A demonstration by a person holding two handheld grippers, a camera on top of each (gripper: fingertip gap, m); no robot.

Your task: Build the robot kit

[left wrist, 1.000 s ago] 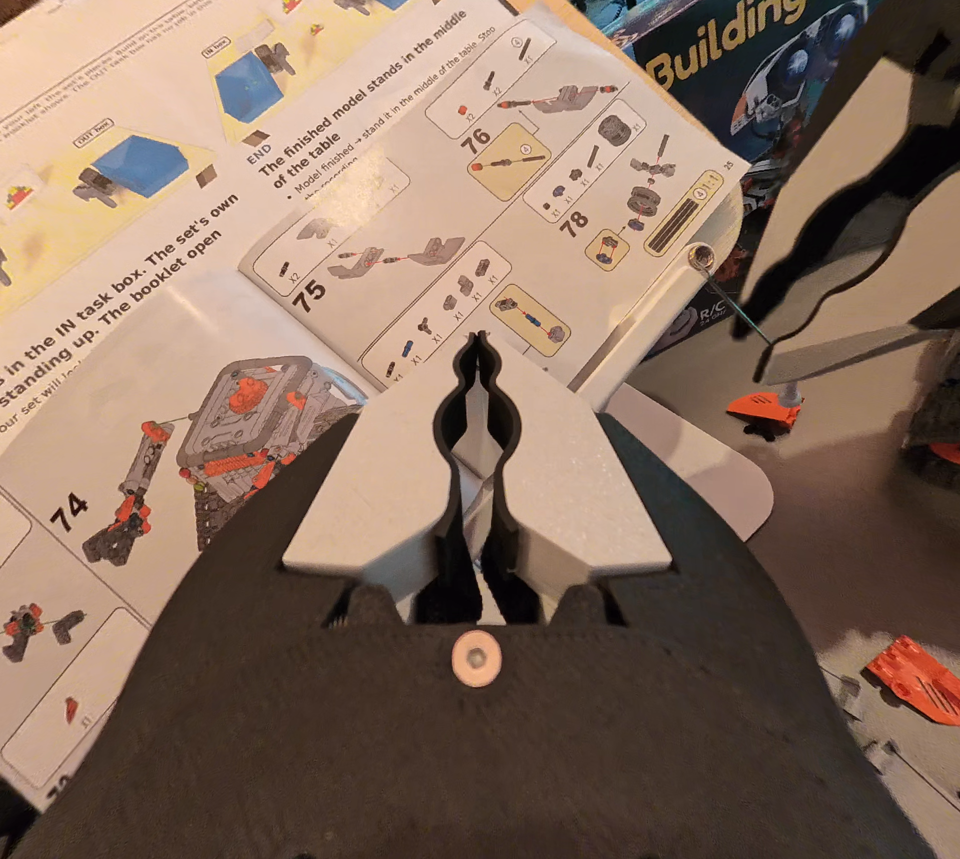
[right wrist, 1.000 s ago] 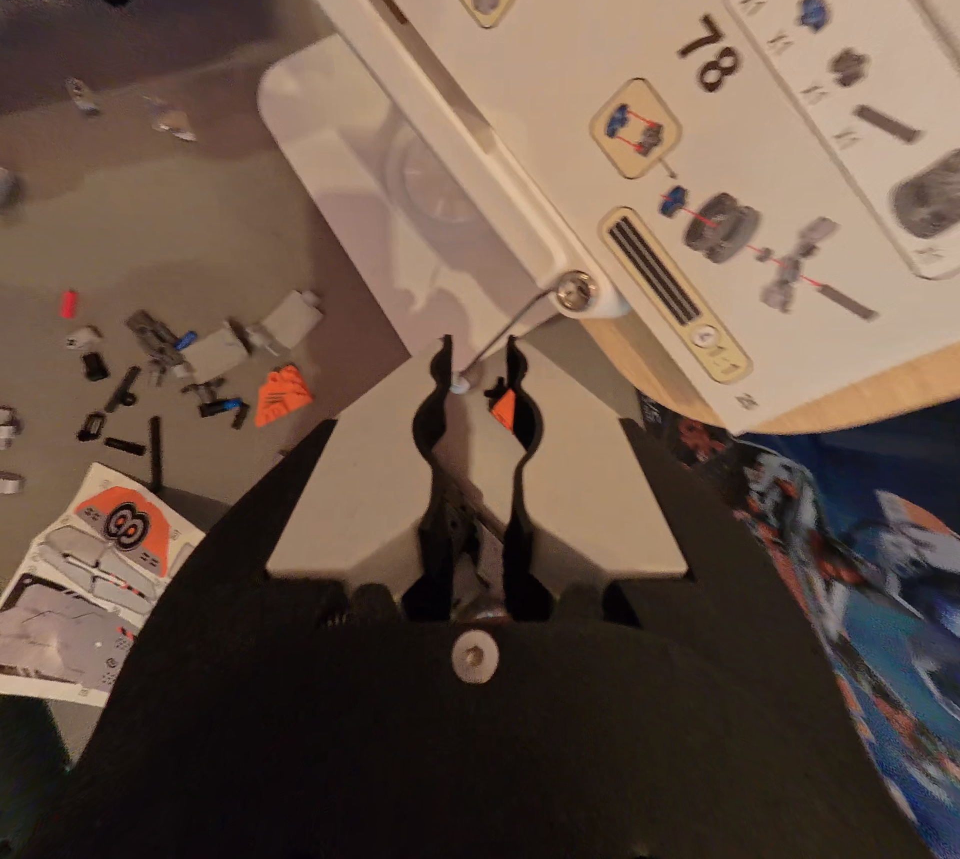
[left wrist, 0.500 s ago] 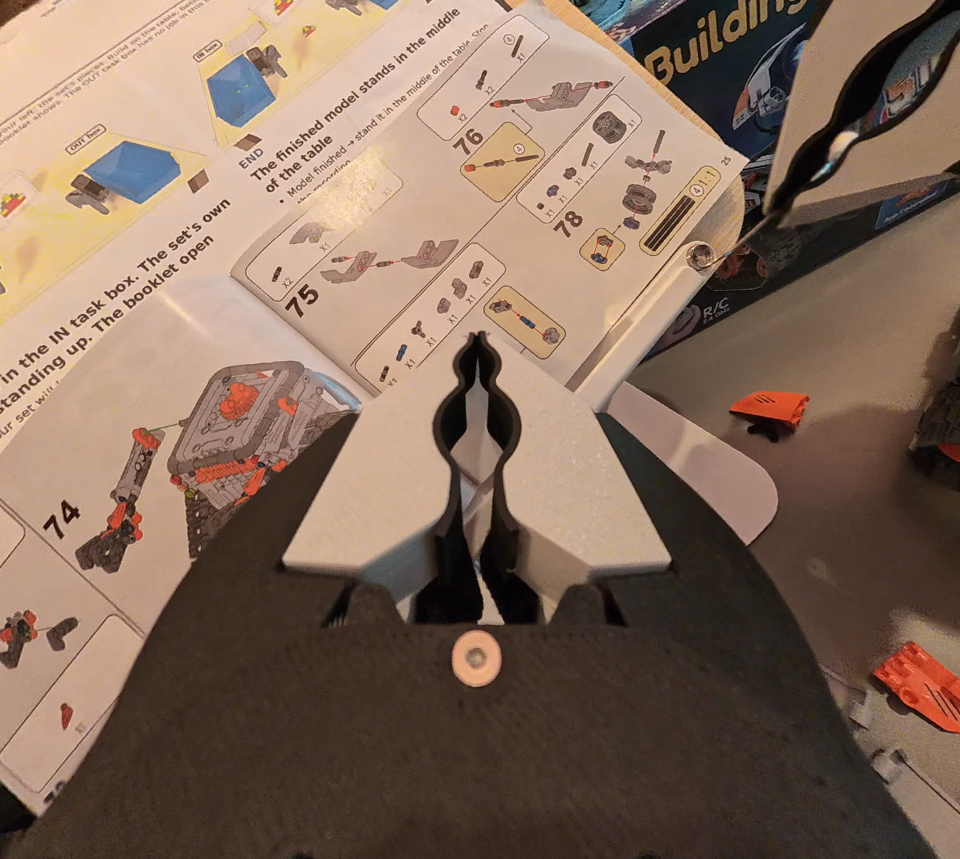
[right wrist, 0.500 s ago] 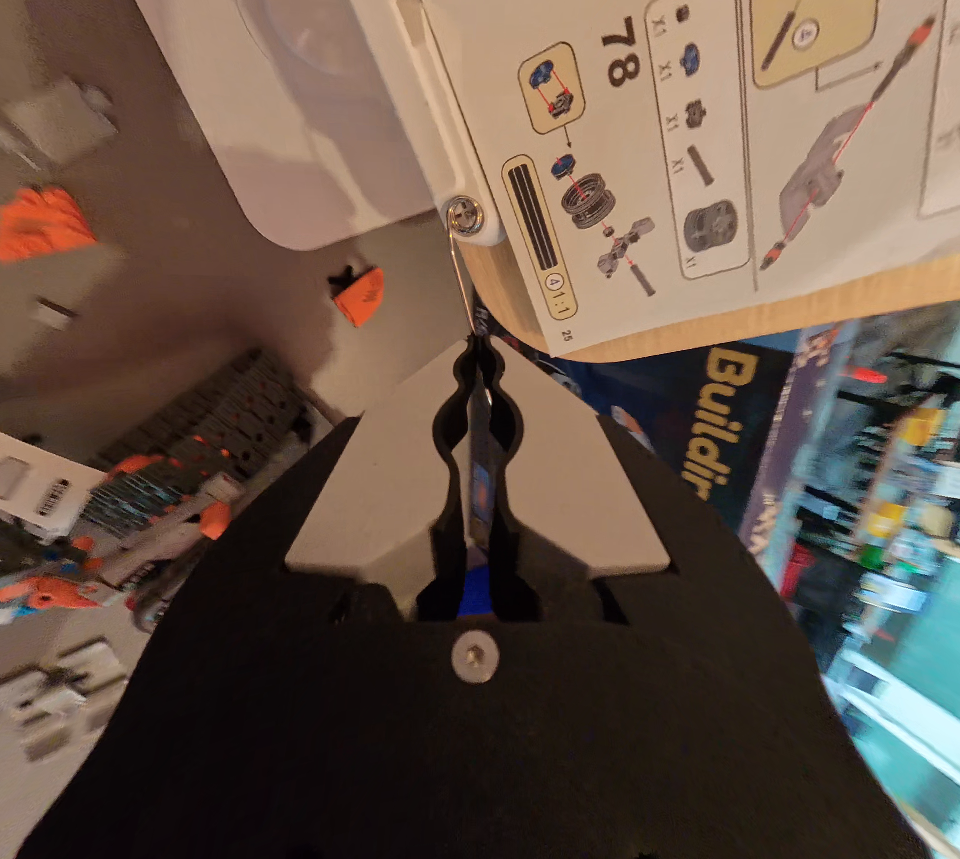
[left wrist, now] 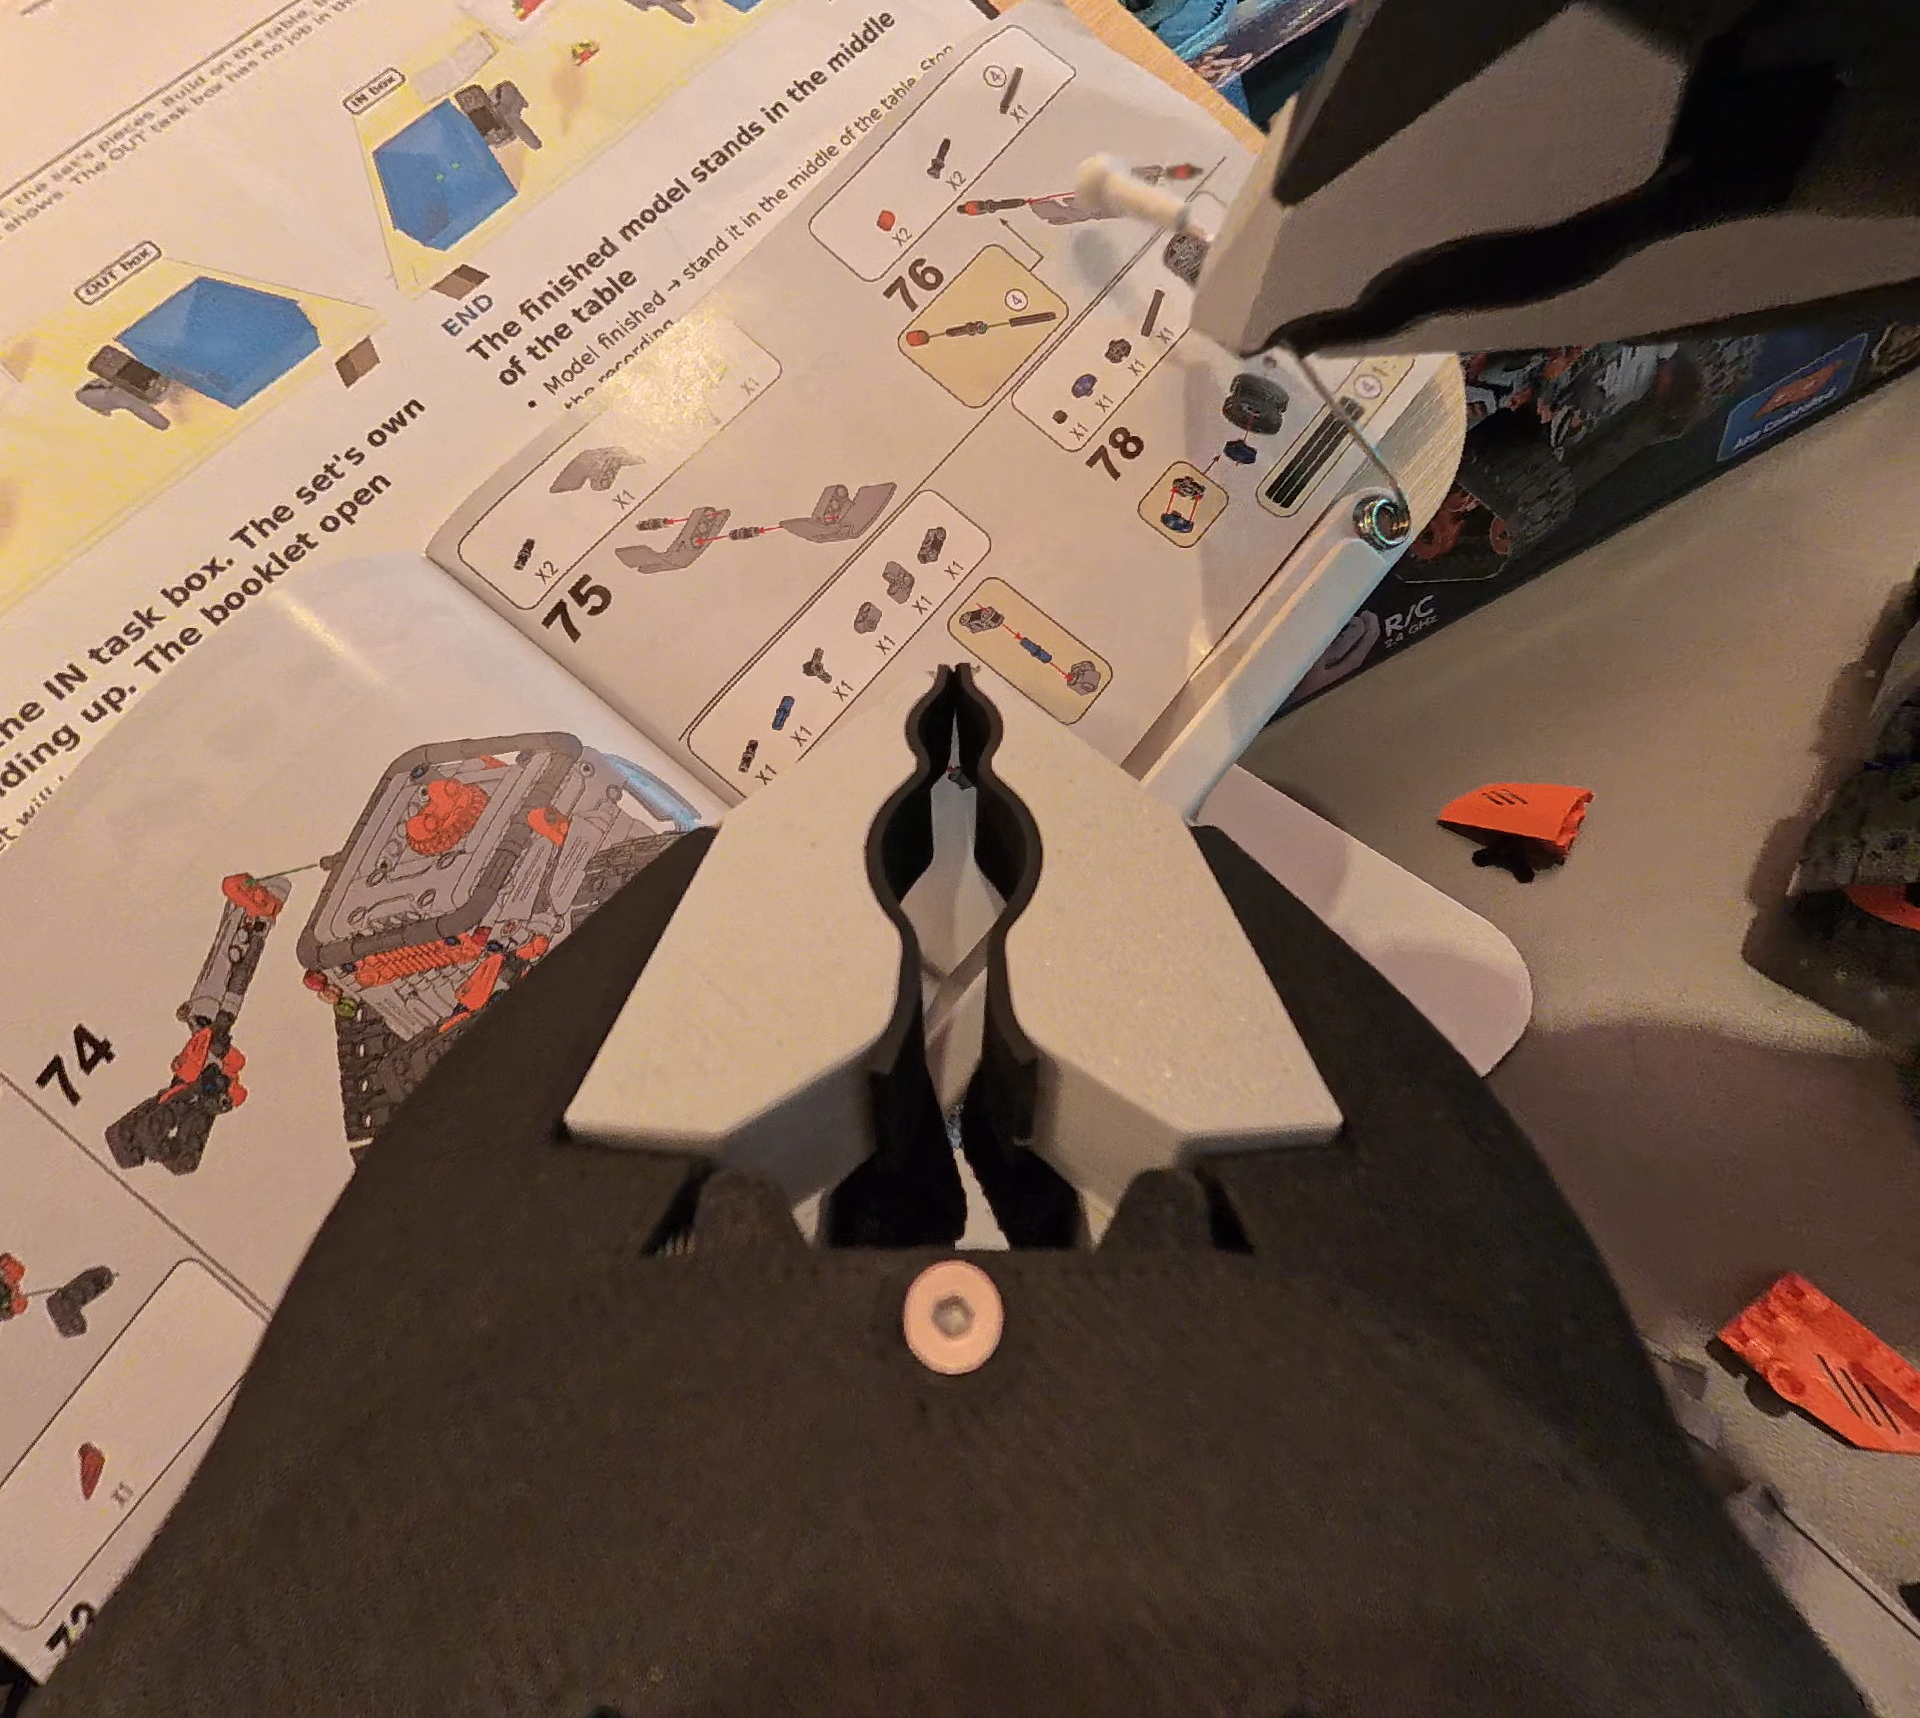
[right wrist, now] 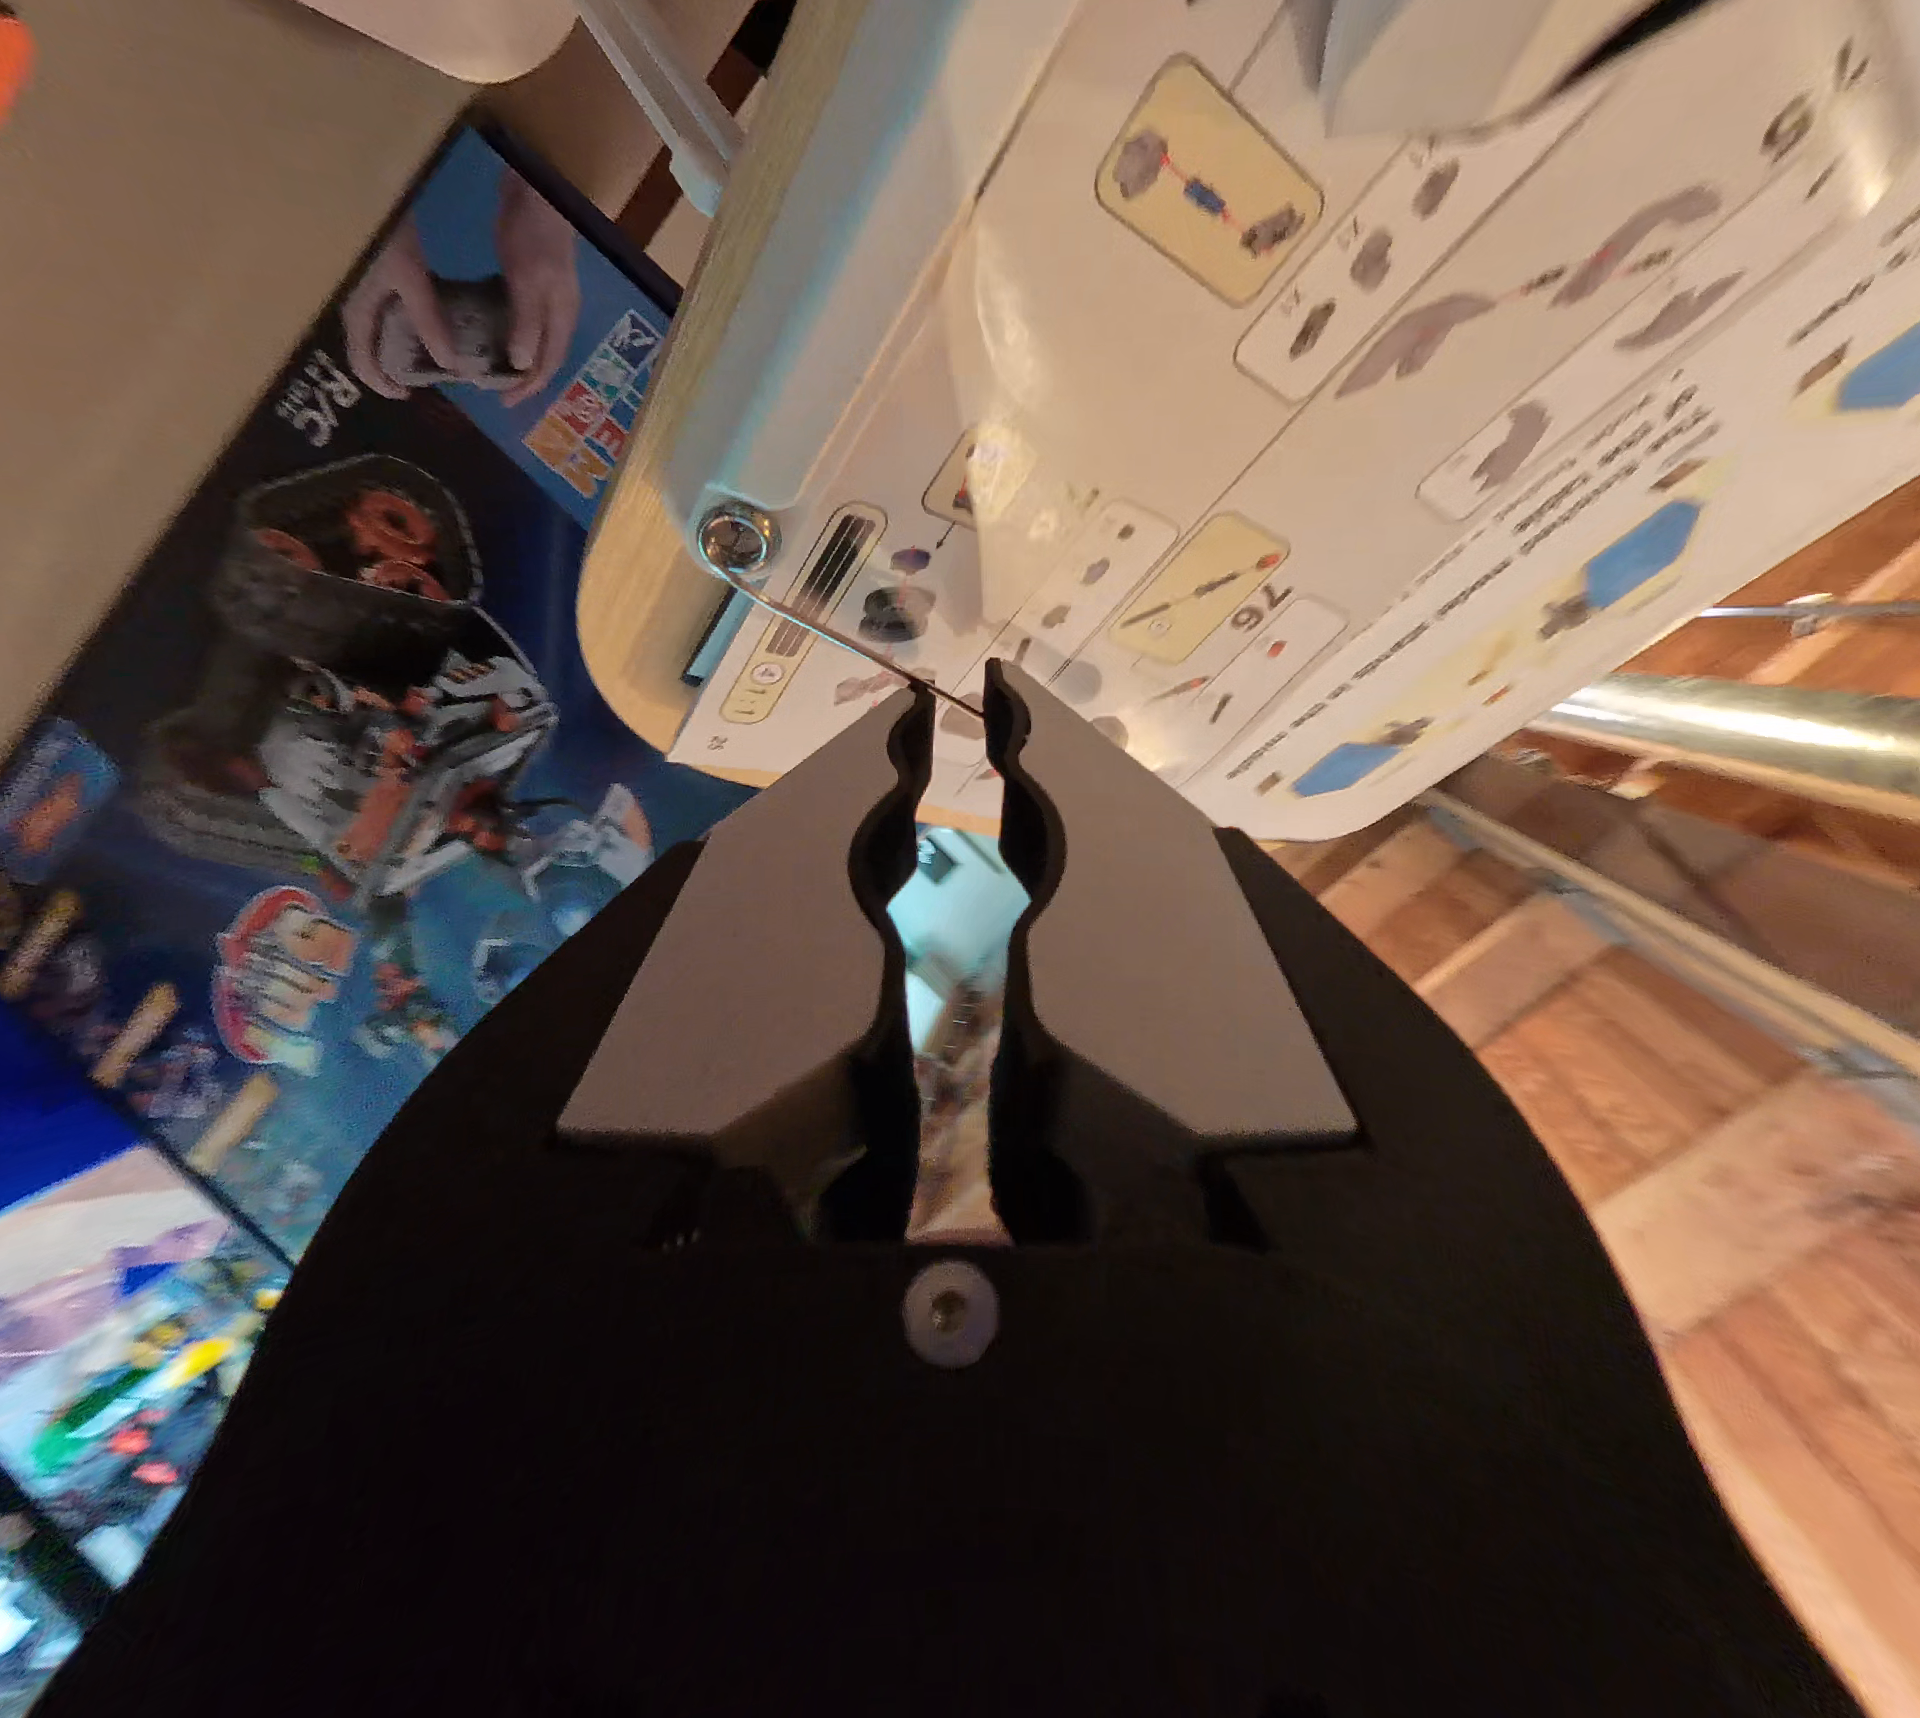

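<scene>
At the stand's [left wrist: 1311, 590] corner, the right hand-held gripper [right wrist: 956, 689], jaws slightly parted, is straddling the thin, likely springy page wire [right wrist: 831, 629] near its tip; the left hand-held gripper [left wrist: 956, 679] is hovering clenched.

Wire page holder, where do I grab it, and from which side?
Pinch the wire page holder on its straight stretch, between the pivot screw and the white cap. Come from the outer edge of the stand, jaws crossing the wire: it is thin and lies close over the booklet, so probably only a crosswise pinch catches it. The right gripper straddles it so, jaws slightly apart.
</scene>
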